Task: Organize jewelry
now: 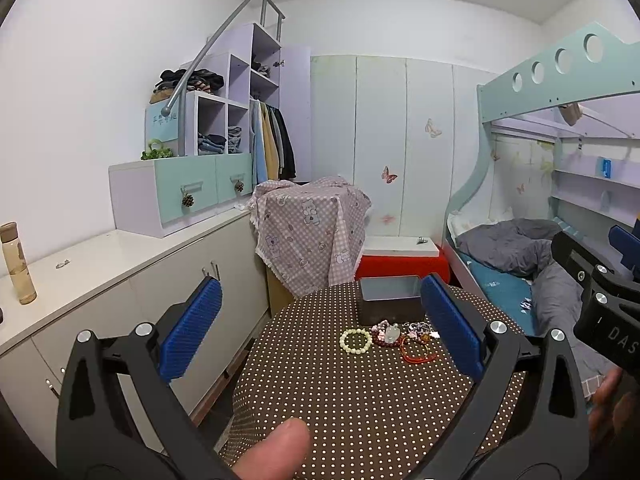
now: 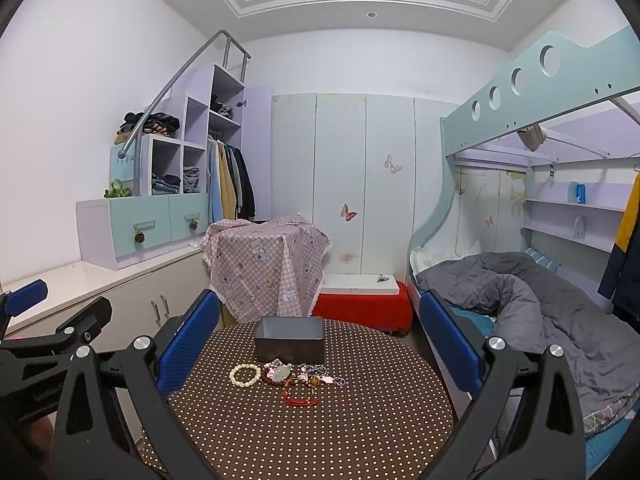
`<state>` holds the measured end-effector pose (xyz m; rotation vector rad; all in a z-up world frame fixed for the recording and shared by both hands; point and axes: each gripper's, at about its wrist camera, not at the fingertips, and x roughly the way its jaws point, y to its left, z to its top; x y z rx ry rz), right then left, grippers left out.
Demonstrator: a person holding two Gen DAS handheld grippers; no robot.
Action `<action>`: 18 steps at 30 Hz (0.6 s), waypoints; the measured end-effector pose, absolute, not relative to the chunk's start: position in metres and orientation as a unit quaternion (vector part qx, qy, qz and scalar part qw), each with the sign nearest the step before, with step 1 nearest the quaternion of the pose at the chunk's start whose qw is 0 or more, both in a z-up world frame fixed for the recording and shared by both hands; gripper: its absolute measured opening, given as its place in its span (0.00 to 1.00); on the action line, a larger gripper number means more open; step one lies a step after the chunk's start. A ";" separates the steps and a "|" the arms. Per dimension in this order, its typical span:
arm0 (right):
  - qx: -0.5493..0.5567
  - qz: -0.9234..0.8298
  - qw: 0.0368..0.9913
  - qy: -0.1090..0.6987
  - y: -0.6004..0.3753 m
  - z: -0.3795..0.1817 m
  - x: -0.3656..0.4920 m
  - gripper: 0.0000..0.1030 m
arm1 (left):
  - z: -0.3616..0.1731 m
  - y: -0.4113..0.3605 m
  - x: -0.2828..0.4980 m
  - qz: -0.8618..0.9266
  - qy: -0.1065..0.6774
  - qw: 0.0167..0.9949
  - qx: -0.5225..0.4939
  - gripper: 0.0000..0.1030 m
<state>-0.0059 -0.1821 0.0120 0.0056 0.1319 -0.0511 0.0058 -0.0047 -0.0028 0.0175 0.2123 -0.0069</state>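
Observation:
A round table with a brown polka-dot cloth (image 1: 360,400) (image 2: 320,432) holds an open grey metal box (image 1: 391,300) (image 2: 289,339) at its far side. In front of the box lie a pale bead bracelet (image 1: 355,341) (image 2: 245,374), a dark red bead bracelet with a clear pendant (image 1: 387,334) (image 2: 280,374), a red cord bracelet (image 1: 416,354) (image 2: 300,394) and a tangle of pink and silver pieces (image 1: 420,330) (image 2: 322,376). My left gripper (image 1: 320,328) and my right gripper (image 2: 320,340) are both open and empty, held above the near side of the table.
A white cabinet counter (image 1: 80,268) with a bottle (image 1: 16,264) runs along the left. A box draped in pink checked cloth (image 2: 266,264) and a red box (image 2: 364,306) stand behind the table. A bunk bed with a grey duvet (image 2: 540,304) is at the right.

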 end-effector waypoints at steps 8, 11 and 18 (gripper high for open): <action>0.000 -0.024 0.997 0.067 -0.182 0.011 -0.002 0.93 | -0.001 -0.008 0.012 -0.008 0.107 0.994 0.010 0.95; -0.003 -0.023 0.997 0.068 -0.182 0.010 0.000 0.93 | -0.003 -0.010 0.014 -0.009 0.108 0.994 0.011 0.95; -0.010 -0.022 0.997 0.079 -0.182 0.002 0.011 0.93 | -0.014 -0.012 0.032 -0.013 0.122 0.992 0.015 0.95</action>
